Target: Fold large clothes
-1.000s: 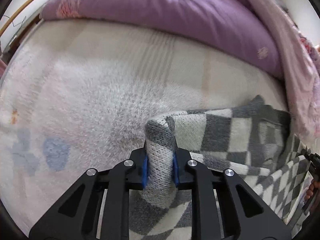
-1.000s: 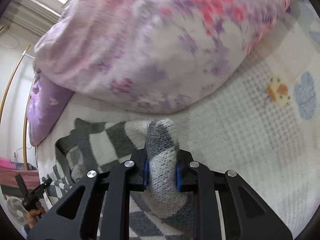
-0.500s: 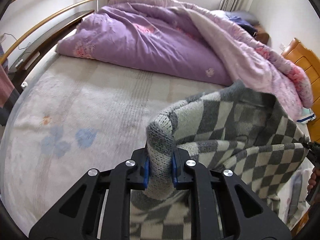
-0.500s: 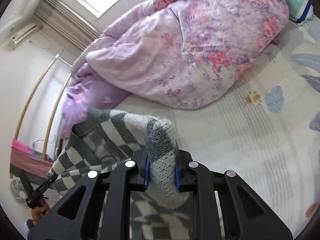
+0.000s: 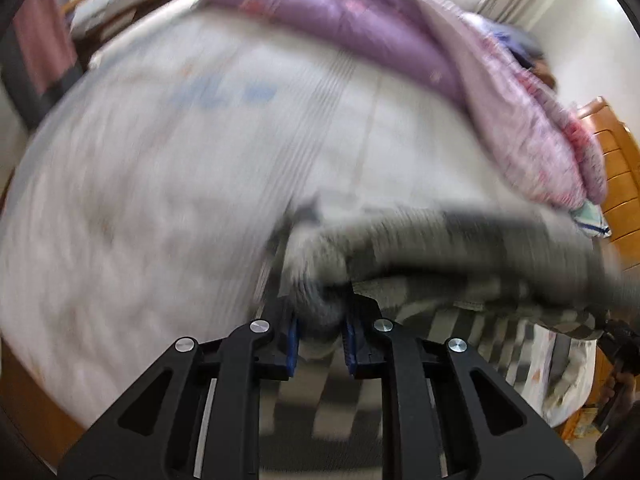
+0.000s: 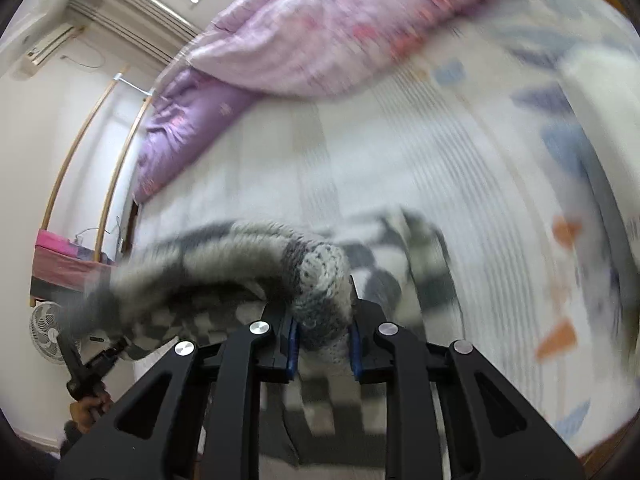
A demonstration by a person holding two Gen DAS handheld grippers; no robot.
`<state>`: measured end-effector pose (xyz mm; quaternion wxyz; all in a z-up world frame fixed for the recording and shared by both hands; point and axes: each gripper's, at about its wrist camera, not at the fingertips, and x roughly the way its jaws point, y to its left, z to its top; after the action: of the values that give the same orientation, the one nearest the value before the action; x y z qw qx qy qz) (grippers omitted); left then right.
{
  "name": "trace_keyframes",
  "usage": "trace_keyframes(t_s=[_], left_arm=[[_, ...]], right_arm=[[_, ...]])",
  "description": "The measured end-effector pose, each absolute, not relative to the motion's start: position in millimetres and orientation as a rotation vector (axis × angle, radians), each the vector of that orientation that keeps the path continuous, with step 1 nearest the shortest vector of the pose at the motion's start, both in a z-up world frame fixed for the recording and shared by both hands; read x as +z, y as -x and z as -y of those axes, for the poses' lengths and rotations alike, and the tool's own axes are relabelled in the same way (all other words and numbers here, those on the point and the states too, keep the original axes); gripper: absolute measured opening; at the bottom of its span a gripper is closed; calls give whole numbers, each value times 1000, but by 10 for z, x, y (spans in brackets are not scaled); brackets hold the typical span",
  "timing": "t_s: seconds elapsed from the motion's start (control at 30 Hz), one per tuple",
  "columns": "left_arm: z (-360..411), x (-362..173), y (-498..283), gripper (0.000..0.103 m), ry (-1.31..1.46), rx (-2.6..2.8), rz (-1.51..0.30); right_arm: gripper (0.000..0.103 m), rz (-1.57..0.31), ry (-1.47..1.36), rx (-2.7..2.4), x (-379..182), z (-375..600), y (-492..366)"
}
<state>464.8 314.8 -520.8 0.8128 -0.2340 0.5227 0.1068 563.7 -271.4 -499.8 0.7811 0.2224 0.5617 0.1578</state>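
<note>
A grey-and-white checkered knit sweater (image 5: 460,248) hangs stretched between my two grippers above the bed. My left gripper (image 5: 320,340) is shut on one bunched edge of it. My right gripper (image 6: 322,342) is shut on the other edge; the sweater (image 6: 224,264) runs from it to the left toward the other gripper (image 6: 86,364). In the left wrist view the other gripper (image 5: 618,354) shows at the far right. Both views are motion-blurred. The lower part of the sweater hangs below the fingers, partly hidden.
The bed sheet (image 5: 180,200) is white with blue and orange prints. A purple and pink quilt (image 5: 360,20) is piled along the far side, also in the right wrist view (image 6: 320,32). A wooden headboard (image 5: 616,172) stands at the right. A fan (image 6: 48,332) stands on the floor.
Both grippers have lifted the sweater off the bed and pulled back toward the near edge. The sweater now stretches taut between them, and the views are blurred by fast motion.
</note>
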Motion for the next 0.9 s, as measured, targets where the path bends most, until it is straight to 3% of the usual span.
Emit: trace_keyframes(t_s=[0.17, 0.3, 0.37, 0.5, 0.6, 0.73, 0.83, 0.9], left_arm=[[-3130, -5982, -4028, 23, 483, 347, -1306], [-3159, -6259, -3707, 27, 566, 458, -1374], [-3223, -6239, -3542, 46, 702, 502, -1324], [-3246, -6138, -3363, 48, 899, 509, -1212], [-3156, -6115, -3342, 48, 924, 522, -1184], [-3015, -6055, -3365, 48, 969, 549, -1119], [-2971, -5955, -3286, 48, 1091, 534, -1013], [-2901, -5866, -3200, 54, 1155, 510, -959]], right_arm=[[22, -1389, -472, 241, -5664, 2815, -5108], [23, -1451, -485, 214, -5910, 2796, -4919], [24, -1435, -503, 226, -5835, 2805, -4904], [27, -1422, -453, 291, -5621, 2775, -4877], [61, -1435, -302, 261, -5545, 2828, -4841], [61, -1461, -352, 252, -5550, 3122, -4761], [61, -1480, -571, 234, -5554, 3296, -4664], [64, -1482, -774, 224, -5619, 3325, -4560]])
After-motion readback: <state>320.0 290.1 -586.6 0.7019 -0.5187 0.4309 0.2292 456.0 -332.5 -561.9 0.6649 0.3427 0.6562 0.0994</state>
